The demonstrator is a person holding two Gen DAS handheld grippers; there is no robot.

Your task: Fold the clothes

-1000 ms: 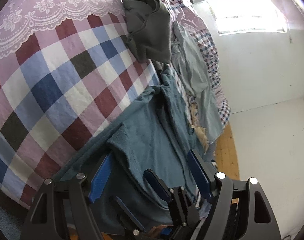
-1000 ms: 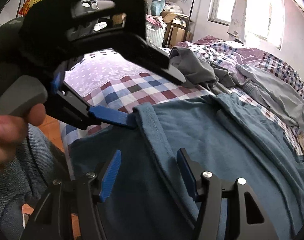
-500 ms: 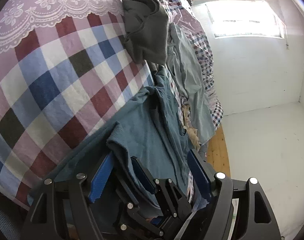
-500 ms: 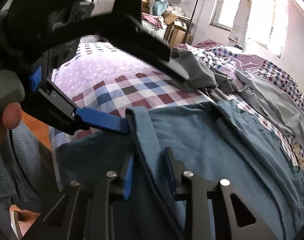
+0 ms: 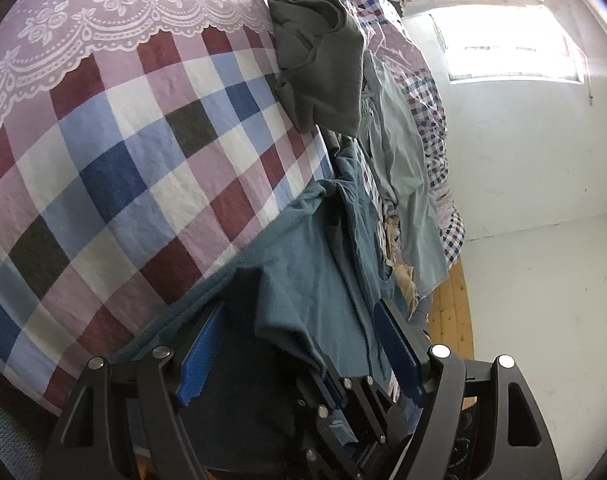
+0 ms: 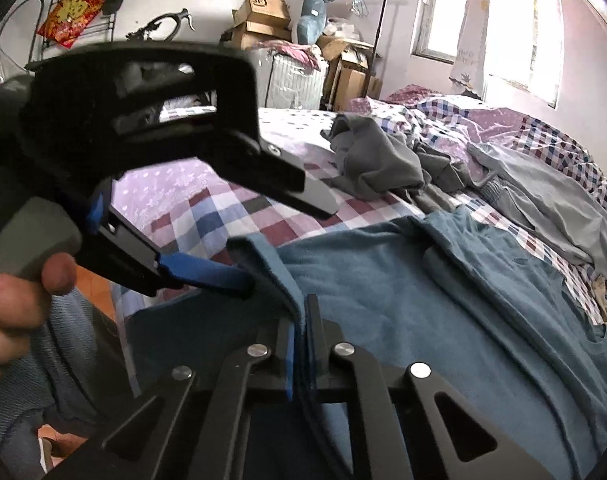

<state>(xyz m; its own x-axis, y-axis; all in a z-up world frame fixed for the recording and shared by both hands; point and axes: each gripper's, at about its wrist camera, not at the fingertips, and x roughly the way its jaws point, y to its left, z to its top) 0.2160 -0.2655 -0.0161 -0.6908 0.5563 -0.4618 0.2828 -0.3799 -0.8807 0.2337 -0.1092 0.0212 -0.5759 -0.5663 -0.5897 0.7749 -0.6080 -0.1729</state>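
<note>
A teal T-shirt [image 6: 403, 280] lay spread across the near edge of a bed covered by a checked bedspread [image 5: 115, 168], its hem hanging over that edge. The right gripper [image 6: 301, 340] was clamped on a raised fold of the shirt's hem, its blue-padded fingers [image 6: 289, 356] pressed together with the cloth pinched between them. The left gripper [image 5: 303, 344] stood with its jaws spread wide; one of its blue pads [image 6: 207, 270] touched the same raised fold from the side, and the other jaw hung clear above the cloth without closing on it. A person's hand [image 6: 15, 292] gripped the left gripper's handle at the left of the right wrist view.

Farther in on the bed, toward its middle, a crumpled dark grey garment [image 5: 323, 60] rested on the bedspread, apart from the shirt. A pale grey-green garment [image 5: 407, 184] lay stretched along the far side of the bed, beside the teal shirt. A lace-trimmed purple cloth [image 5: 103, 16] covered the head end of the bedspread. Cardboard boxes [image 6: 263, 16] were stacked against the wall beyond the bed, and a window [image 6: 515, 36] let in bright daylight. Wooden floorboards [image 5: 451, 312] showed past the bed's foot.
</note>
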